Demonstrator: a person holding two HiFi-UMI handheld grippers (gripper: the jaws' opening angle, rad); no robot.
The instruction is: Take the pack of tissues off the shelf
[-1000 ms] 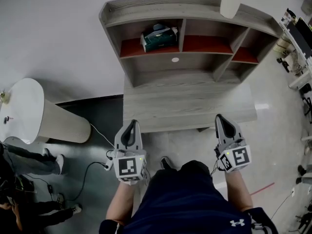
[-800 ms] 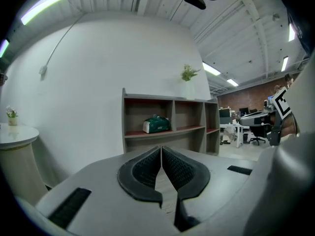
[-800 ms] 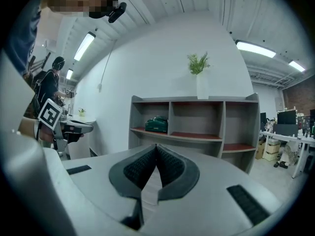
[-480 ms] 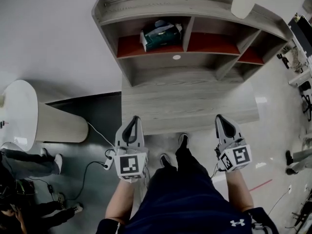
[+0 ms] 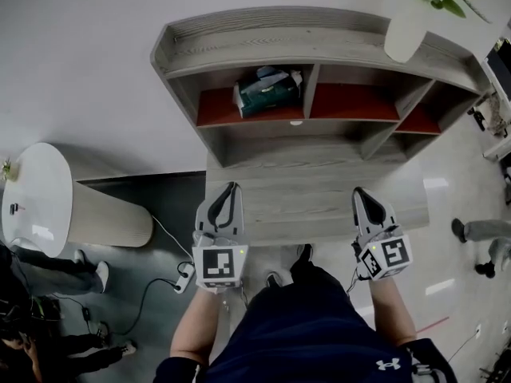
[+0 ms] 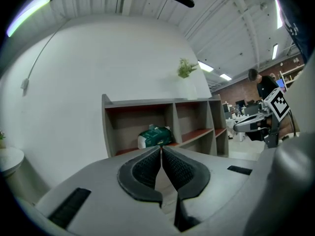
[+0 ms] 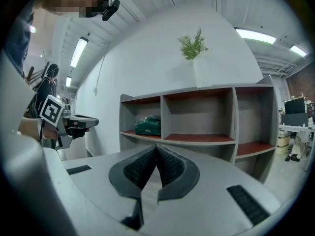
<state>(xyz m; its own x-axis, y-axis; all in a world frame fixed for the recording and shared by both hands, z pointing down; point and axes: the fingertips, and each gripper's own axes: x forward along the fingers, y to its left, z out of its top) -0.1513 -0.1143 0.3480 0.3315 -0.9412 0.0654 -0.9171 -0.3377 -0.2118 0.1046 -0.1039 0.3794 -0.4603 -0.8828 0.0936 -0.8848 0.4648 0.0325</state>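
I judge the task barely begun: the pack of tissues (image 5: 267, 92) sits untouched in the left compartment of the shelf (image 5: 303, 34), well ahead of my left tool (image 5: 231, 188) and right tool (image 5: 358, 191), both closed on nothing and pointing forward side by side at the counter's (image 5: 319, 183) front edge.

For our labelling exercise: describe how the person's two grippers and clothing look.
Both the left gripper and right gripper are pale grey, wedge-shaped, with black ribbed pads. Each carries a white cube with black square markers. The person wears a dark navy top.
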